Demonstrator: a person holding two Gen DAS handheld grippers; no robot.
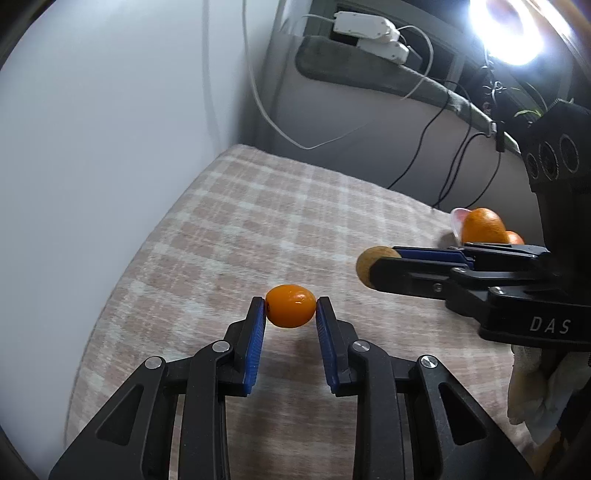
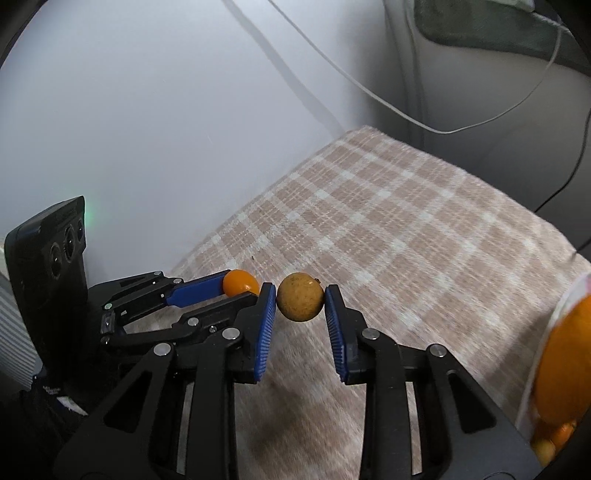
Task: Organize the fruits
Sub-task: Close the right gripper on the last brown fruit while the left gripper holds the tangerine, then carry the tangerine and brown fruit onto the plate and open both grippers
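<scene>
In my left gripper the jaws were clenched on a small orange fruit, an oval one with a shiny skin, and it hung clear above the checked cloth that covered the surface. In my right gripper the jaws pressed on a round brownish-yellow fruit with a dull, speckled skin; it was also off the cloth. The two grippers stood near each other, side by side but apart, and each fruit was held only at the tips of the blue pads.

As I judged it, the task was in the middle — two fruits were picked up, but neither was set down in its place yet. At the right side, near my right gripper, a pale container already held at least two larger orange fruits, and in the right wrist view some smaller yellow and orange pieces showed lower in it. I could not tell whether this container was the goal for both fruits or only for one kind. No other loose fruit lay on the visible part of the cloth.

For writing — the only letters I could read were "DAS", in white, on the black body of the right gripper. The white adapters behind, with their cables, showed no readable label.
</scene>
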